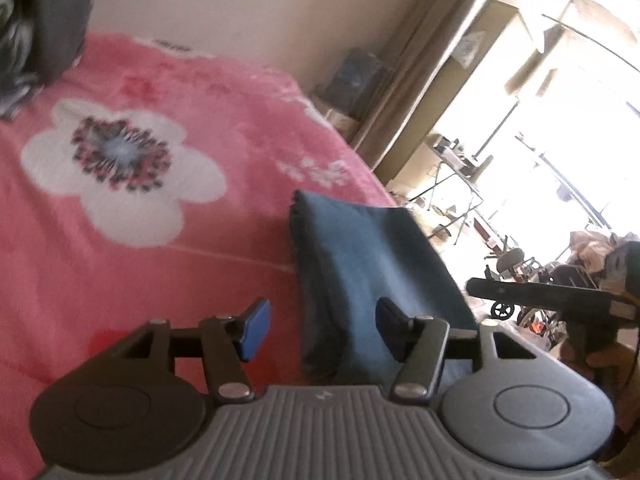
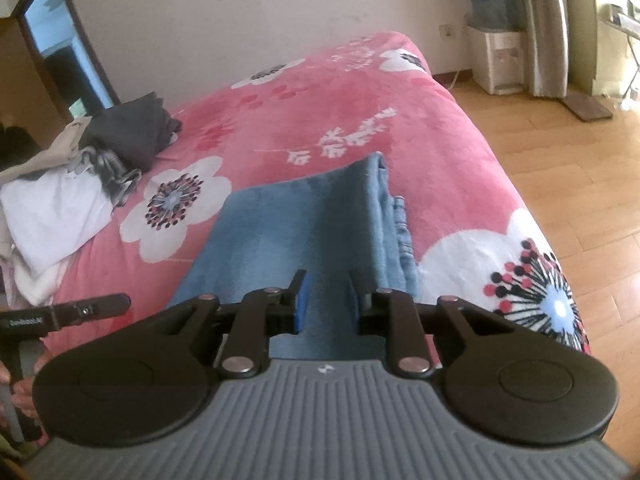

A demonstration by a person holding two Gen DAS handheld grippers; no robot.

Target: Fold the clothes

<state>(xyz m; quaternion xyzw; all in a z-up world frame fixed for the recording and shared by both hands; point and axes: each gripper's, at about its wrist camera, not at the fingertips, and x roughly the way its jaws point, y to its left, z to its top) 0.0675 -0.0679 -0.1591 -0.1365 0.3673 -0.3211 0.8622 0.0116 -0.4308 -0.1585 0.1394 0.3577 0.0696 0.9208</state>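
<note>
Your left tool (image 1: 322, 330) is spread wide, nothing between its blue pads (image 1: 256, 330); it hangs above the near edge of the bed (image 1: 160, 240), just left of the jeans (image 1: 372, 276); its right finger overlaps the denim in the left view, contact unclear.

Your right tool (image 2: 326, 306) is part open, a modest gap between pads, gripping nothing; the jeans (image 2: 296, 236) sit directly ahead of and under it; whether the tips touch the cloth, can't tell.

Jeans: folded lengthwise into a long blue strip, lying flat on the pink flowered blanket (image 2: 320, 92), near the bed's right side; layered edges and seams show along the strip's right flank in the right view; far end narrows toward the blanket's white lettering.

Pile (image 2: 80, 176) of other clothes at the bed's far left: a dark grey piece on top, white and patterned pieces below; well apart from the jeans.

Right view also shows wood floor (image 2: 560, 160) beside the bed; curtain (image 2: 548, 28) beyond it.
</note>
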